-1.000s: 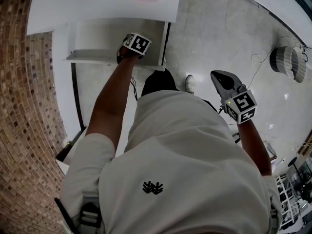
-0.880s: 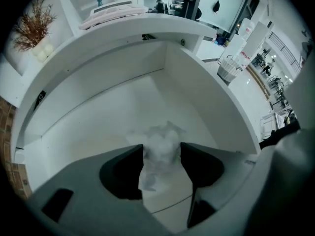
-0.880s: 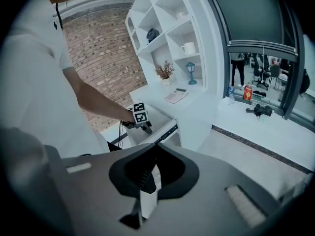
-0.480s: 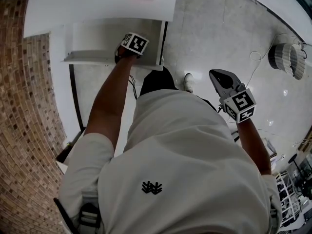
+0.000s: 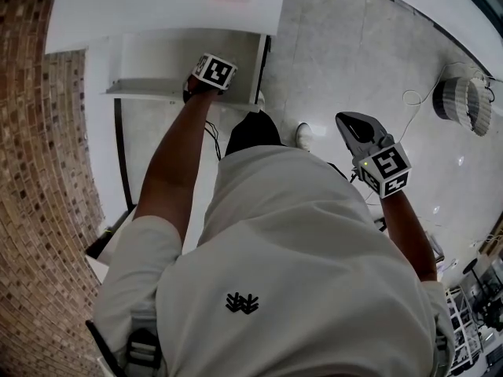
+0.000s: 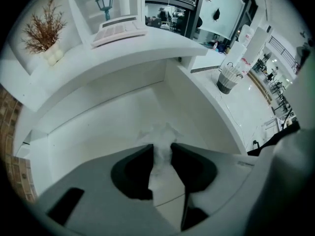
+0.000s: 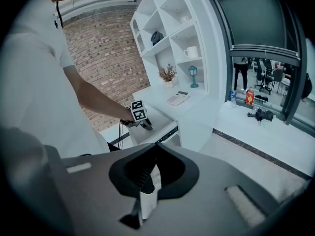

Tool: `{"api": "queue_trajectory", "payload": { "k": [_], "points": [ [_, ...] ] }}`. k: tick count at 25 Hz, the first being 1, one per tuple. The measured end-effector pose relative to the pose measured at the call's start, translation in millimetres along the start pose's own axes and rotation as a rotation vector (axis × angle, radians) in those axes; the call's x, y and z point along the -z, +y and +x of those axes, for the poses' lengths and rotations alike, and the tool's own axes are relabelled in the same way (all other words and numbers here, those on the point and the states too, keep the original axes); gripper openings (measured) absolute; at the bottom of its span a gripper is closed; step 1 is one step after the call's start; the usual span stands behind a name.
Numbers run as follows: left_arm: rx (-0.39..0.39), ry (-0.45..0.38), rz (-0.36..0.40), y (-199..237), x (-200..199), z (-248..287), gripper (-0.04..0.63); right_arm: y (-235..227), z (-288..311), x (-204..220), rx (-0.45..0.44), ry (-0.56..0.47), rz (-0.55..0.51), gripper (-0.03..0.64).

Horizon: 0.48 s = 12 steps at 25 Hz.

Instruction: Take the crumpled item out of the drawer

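**Left jaws pinching crumpled item in open drawer, right gripper idle**

Head view: the left gripper (image 5: 206,78) points steeply down into the open white drawer (image 5: 149,63), near its right wall. Its marker cube and the hand cover the jaws and the crumpled item, so neither shows here. The right gripper (image 5: 346,121) hangs over the pale floor (image 5: 354,45), well apart from the drawer, with its jaws pressed together in a beak shape. The person's white shirt (image 5: 299,273) fills the lower frame. There is a brick wall (image 5: 39,171) at the left.

Left gripper view: the crumpled item (image 6: 161,133) lies on the drawer (image 6: 93,132) floor, right between the tips of the left gripper (image 6: 161,150). The jaws have just been closing and now pinch it from both sides. The item is a ragged white lump. Its long axis is weak, running roughly along the gap and away from the camera, with its crumpled peaks past the tips. Its near end is hidden between the jaws. It is white on white, so its edges are hard to trace. The countertop (image 6: 123,48) lies above it.

Right gripper view: the tips of the right gripper (image 7: 155,149) meet, with nothing between them. A pale strip shows in the gap behind the tips, and I can't tell what it is. Farther off, the left gripper (image 7: 142,122) is down in the drawer (image 7: 160,126), below the shelf unit (image 7: 172,38). The item is too small and too covered to make out.
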State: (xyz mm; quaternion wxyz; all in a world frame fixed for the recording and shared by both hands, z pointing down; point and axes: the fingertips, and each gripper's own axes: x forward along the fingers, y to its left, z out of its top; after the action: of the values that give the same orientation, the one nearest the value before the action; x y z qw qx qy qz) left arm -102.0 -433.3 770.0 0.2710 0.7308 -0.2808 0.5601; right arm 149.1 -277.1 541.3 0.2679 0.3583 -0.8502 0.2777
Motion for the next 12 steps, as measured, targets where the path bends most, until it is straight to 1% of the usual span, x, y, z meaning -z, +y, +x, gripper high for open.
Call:
{"api": "queue_trajectory", "payload": {
  "k": [2, 6, 12],
  "points": [
    [-0.005, -0.016, -0.001, -3.2, -2.2, -6.8, 0.121, 1.6, -4.1, 0.1, -0.005, -0.008, -0.008, 0.014],
    [-0.054, -0.059, 0.001, -3.2, -9.0, -24.3, 0.118, 3.5, -15.0, 3.6, -0.014, -0.022, -0.024, 0.014],
    [-0.104, -0.090, -0.044, -6.1, -7.0, -51.1, 0.114, 5.8, -29.6, 7.9, -0.031, -0.044, -0.051, 0.014]
  ]
}}
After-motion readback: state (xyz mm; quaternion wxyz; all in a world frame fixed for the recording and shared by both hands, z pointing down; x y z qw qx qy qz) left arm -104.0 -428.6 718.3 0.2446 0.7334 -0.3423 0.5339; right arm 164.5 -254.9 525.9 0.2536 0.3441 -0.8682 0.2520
